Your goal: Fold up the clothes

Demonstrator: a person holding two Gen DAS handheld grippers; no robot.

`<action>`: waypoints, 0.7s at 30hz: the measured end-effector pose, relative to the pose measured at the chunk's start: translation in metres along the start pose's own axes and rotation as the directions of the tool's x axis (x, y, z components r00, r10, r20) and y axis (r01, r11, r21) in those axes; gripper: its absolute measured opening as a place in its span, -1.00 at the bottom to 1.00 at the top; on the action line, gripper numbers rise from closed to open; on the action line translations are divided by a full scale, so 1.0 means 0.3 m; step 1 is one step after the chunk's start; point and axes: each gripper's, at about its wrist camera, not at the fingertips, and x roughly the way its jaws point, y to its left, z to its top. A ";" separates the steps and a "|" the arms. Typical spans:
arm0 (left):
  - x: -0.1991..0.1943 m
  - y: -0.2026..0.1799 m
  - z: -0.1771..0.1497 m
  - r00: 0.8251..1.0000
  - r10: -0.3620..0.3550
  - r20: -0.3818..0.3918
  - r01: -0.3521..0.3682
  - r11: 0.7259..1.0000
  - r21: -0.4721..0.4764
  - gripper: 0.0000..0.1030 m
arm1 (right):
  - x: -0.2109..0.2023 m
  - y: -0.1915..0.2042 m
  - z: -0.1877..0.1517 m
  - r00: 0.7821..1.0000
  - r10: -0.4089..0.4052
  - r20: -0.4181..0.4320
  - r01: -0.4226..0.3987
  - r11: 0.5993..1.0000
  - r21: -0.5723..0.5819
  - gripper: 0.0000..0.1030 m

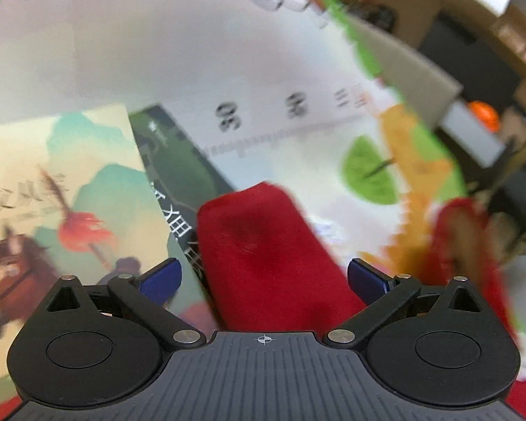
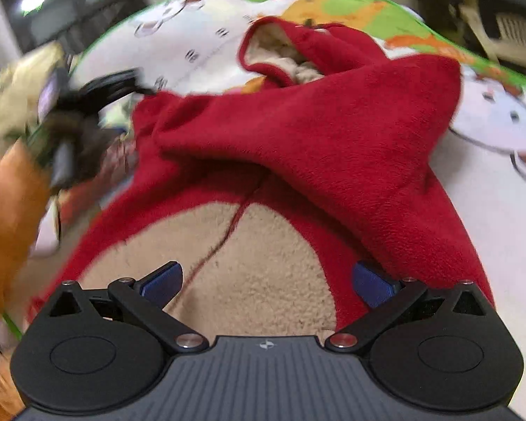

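A red fleece garment (image 2: 298, 147) with beige lining is spread on a cartoon-printed play mat (image 2: 491, 189), one part folded across its middle. A red sleeve end (image 1: 263, 256) is seen between the wide-open left gripper (image 1: 264, 280), nothing clamped. The right gripper (image 2: 266, 280) is held wide open above the lining, empty. Two books (image 1: 63, 189) are seen at left.

Right gripper (image 2: 264, 280) spread wide over red fleece garment (image 2: 315, 133) (cream lining showing), cartoon mat (image 2: 491, 193) beneath
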 end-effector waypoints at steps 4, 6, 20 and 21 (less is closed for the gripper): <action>0.025 -0.054 -0.035 0.997 0.047 0.068 -0.054 0.993 0.103 -0.08 | -0.020 0.064 0.046 0.998 -0.050 0.027 0.053 0.987 -0.149 1.00; 0.001 -0.061 -0.049 0.996 0.040 0.075 -0.049 0.992 0.119 -0.36 | -0.029 0.096 0.069 0.996 -0.073 0.044 0.081 0.972 -0.222 1.00; -0.394 0.027 -0.042 0.959 -0.024 0.281 -0.025 0.985 0.168 -0.67 | 0.312 0.208 0.224 0.994 -0.083 0.069 0.105 0.893 -0.438 -0.55; -0.389 0.045 -0.045 0.965 -0.017 0.262 -0.027 0.987 0.161 -0.61 | 0.253 0.166 0.239 0.982 -0.137 0.128 0.178 0.896 -0.406 -0.68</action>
